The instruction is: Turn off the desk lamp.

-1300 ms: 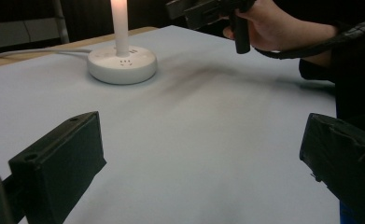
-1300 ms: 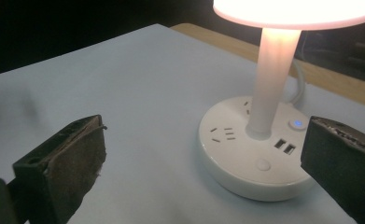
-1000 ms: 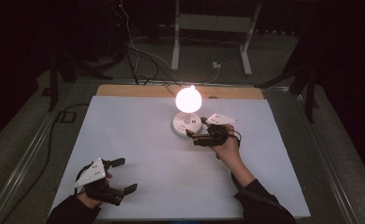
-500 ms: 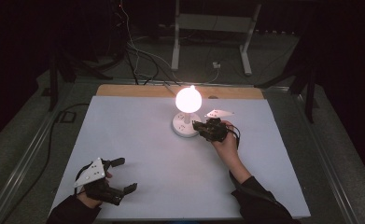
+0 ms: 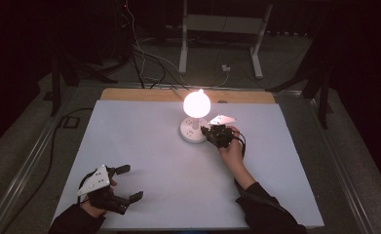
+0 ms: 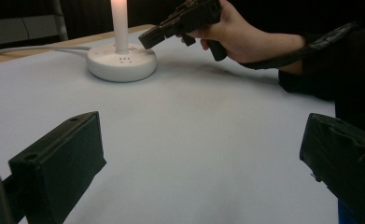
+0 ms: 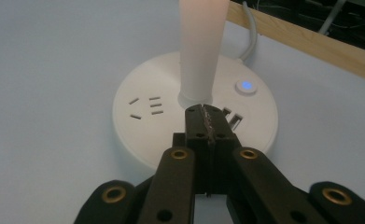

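1. The lamp [image 5: 196, 104] is lit, its bulb glowing bright over the far middle of the white table [image 5: 144, 146], standing on a round white base [image 5: 194, 131].
2. The right gripper [image 5: 208, 131] is right at that base, coming in from the base's right side in the high view, with the person's right hand [image 5: 231, 148] wrapped around its handle.
3. Its jaws have just been closing, and in the right gripper view they meet pad to pad with nothing between them.
4. In that view the closed tips [image 7: 205, 122] hang over the top of the base, just in front of the lamp's white stem [image 7: 201, 46]; I can't tell whether they touch the surface.
5. A small button with a blue light [image 7: 246, 86] sits on the base to the right of the stem, with socket slots [image 7: 146, 106] to the left and two ports [image 7: 233, 120] just beside the tips.
6. A white cable [image 7: 252, 25] runs from the base toward the wooden edge strip [image 7: 311, 44].
7. The left gripper [image 5: 124, 183] rests well apart at the near left corner of the table, jaws wide apart and holding nothing.
8. From the left gripper view, the right gripper's nose [image 6: 148, 38] sits just above the base's rim.
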{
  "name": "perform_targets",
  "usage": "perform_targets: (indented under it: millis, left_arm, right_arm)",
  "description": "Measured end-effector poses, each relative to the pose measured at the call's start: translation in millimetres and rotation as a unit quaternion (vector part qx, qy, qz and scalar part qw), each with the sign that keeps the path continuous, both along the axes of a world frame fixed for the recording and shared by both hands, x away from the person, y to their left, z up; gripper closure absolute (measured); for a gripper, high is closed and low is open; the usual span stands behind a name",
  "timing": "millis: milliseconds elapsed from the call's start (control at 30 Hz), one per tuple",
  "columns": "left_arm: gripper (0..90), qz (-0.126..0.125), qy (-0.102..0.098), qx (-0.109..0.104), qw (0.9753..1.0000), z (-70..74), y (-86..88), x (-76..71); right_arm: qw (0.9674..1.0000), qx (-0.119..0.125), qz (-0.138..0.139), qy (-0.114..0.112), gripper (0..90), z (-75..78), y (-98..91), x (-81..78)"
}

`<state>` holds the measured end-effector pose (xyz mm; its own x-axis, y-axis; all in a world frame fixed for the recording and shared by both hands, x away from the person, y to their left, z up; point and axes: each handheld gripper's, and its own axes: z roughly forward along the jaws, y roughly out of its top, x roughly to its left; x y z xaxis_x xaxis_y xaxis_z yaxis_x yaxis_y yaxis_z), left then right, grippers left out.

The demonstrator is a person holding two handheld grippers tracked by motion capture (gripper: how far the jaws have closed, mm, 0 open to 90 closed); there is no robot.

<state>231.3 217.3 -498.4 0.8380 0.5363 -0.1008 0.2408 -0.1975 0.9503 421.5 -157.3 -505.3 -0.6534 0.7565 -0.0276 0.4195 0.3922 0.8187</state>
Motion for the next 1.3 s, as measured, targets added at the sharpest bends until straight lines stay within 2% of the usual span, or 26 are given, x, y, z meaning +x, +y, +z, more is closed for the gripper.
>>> perform_targets:
  millis: [100, 300, 767, 900, 1100, 1300]
  left_arm:
    - [0.4, 0.000, 0.000, 0.001, 1.0000, -0.2, 0.2, 0.2]
    - [0.4, -0.001, 0.000, 0.001, 1.0000, -0.3, 0.1, 0.1]
    - [0.4, -0.002, 0.001, 0.002, 1.0000, -0.7, -0.3, 0.1]
    - [0.4, 0.000, 0.002, 0.001, 1.0000, -0.6, 0.1, 0.3]
    - [0.4, 0.000, 0.002, 0.001, 1.0000, -0.8, 0.4, 0.9]
    - [0.4, 0.001, 0.002, 0.000, 1.0000, -0.6, 1.0, 0.8]
  right_arm:
    - [1.0000, -0.006, -0.004, -0.003, 90.0, -2.3, 1.2, 2.3]
    - [1.0000, -0.001, -0.005, 0.000, 90.0, -2.3, 0.6, 3.6]
    - [1.0000, -0.004, -0.005, 0.006, 90.0, -5.1, 0.1, 4.8]
    - [0.9999, -0.011, -0.009, 0.002, 90.0, -5.8, 1.1, 5.4]
    - [0.9991, -0.038, -0.015, -0.011, 90.0, -4.4, 6.4, 3.0]
    - [0.9996, -0.008, -0.010, -0.024, 90.0, 12.6, 6.9, -1.1]
